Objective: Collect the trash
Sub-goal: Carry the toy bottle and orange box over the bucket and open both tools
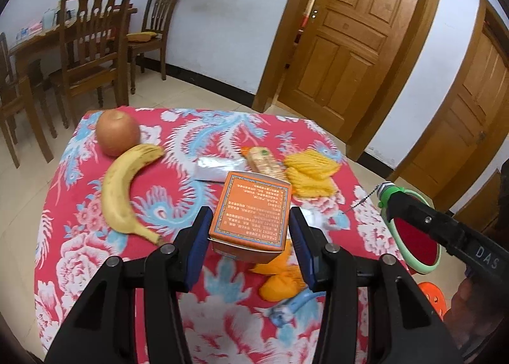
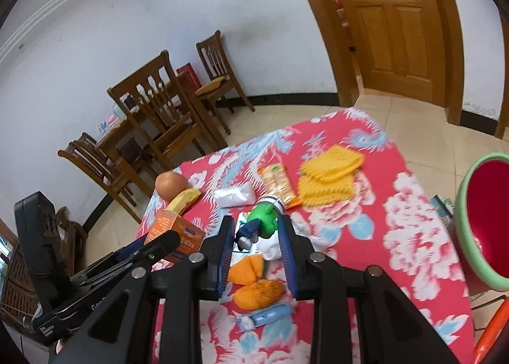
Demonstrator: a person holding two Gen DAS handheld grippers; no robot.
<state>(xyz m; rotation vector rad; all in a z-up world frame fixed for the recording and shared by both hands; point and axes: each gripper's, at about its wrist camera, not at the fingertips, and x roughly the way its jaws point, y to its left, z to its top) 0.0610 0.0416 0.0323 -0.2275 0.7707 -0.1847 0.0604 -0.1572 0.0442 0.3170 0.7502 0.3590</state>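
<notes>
Two grippers are in my hands, and each is closed on a piece of trash lifted clear of the table [image 1: 63, 205] with its red flowered cloth. My left gripper [image 1: 251, 230] clamps an orange carton [image 1: 254, 208] printed with white text, the blue pads [image 1: 198, 249] pressing its two sides; the carton tilts away from me above the cloth. My right gripper [image 2: 254, 249] pinches a small green toy figure [image 2: 265, 217] with a blue part below it and a striped cap at its far end; a thin bead chain [image 1: 362, 200] dangles from that end in the left wrist view.

Below the grippers, orange peel pieces [image 2: 257, 292] lie on the cloth, with a blue and white tube [image 2: 264, 316] just beside them and a crumpled white tissue [image 2: 270, 246] near. Farther off sit yellow foam fruit nets [image 2: 327, 176], an orange snack wrapper [image 2: 278, 182] touching them and a white packet [image 2: 233, 194]. At the far left corner an apple [image 1: 117, 132] rests against a banana [image 1: 124, 189].

Beyond the table's right edge stands a bin [image 2: 461, 205] with a green rim and a red inside.
</notes>
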